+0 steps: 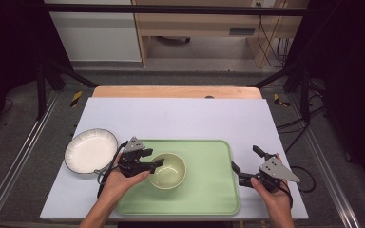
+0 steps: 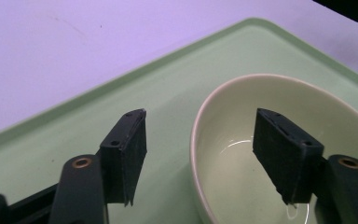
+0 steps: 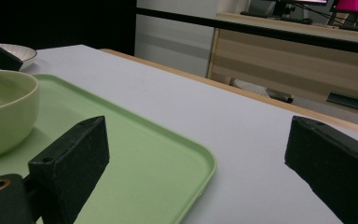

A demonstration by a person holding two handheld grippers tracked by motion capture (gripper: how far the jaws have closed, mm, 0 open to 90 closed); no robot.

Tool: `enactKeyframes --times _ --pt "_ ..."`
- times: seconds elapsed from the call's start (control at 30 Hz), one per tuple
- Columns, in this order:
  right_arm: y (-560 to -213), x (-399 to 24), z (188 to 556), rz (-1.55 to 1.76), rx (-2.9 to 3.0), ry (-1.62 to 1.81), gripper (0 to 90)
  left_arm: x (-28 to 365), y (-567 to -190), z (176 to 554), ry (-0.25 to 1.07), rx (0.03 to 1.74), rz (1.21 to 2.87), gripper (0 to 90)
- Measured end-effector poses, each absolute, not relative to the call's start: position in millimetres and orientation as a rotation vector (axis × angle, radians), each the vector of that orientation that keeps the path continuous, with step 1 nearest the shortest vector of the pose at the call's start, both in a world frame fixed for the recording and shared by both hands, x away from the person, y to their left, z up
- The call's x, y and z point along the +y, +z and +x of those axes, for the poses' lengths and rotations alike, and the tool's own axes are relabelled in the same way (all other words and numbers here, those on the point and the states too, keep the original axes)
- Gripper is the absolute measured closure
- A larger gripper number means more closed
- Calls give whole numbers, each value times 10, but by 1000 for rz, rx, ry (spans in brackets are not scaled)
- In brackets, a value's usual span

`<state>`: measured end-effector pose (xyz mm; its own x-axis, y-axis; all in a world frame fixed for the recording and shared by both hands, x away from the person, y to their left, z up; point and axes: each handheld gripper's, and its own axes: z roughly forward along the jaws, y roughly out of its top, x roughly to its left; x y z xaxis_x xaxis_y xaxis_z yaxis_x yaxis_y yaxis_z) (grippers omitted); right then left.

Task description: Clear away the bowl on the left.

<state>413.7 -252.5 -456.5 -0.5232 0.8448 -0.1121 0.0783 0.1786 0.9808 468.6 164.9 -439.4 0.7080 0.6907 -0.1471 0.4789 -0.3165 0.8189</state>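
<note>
A pale green bowl [image 1: 168, 170] stands upright on a green tray [image 1: 209, 185] near the table's front. My left gripper [image 1: 153, 157] is open and straddles the bowl's left rim. In the left gripper view one jaw hangs inside the bowl [image 2: 270, 116] and the other outside over the tray [image 2: 98, 112], with the left gripper [image 2: 200, 156] not touching the rim. My right gripper [image 1: 246, 159] is open over the tray's right edge, holding nothing. The right gripper view shows the right gripper [image 3: 196, 158] above the tray's rim [image 3: 186, 140], with the bowl [image 3: 4, 116] at far left.
A white plate [image 1: 91, 150] with a dark rim lies on the table left of the tray. The table is covered with a pale sheet [image 1: 180, 118]. Black frame posts stand at both sides, and a wooden desk with cables is beyond.
</note>
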Motion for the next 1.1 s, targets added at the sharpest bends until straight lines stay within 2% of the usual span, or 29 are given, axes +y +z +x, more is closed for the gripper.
enactKeyframes --times 0.2,0.57,0.8,1.1 --pt "-4564 -2526 4135 876 1765 1410 64 1654 -4373 4680 296 850 1965 233" --pt "-4563 -2529 4135 879 1764 1412 63 1625 -4323 4646 323 773 1945 106" --pt "-4559 -2532 4131 882 1763 1413 63 1627 -4265 4604 366 692 1909 74" --pt "-4558 -2539 4124 880 1758 1415 62 1721 -4209 4551 360 639 1861 50"
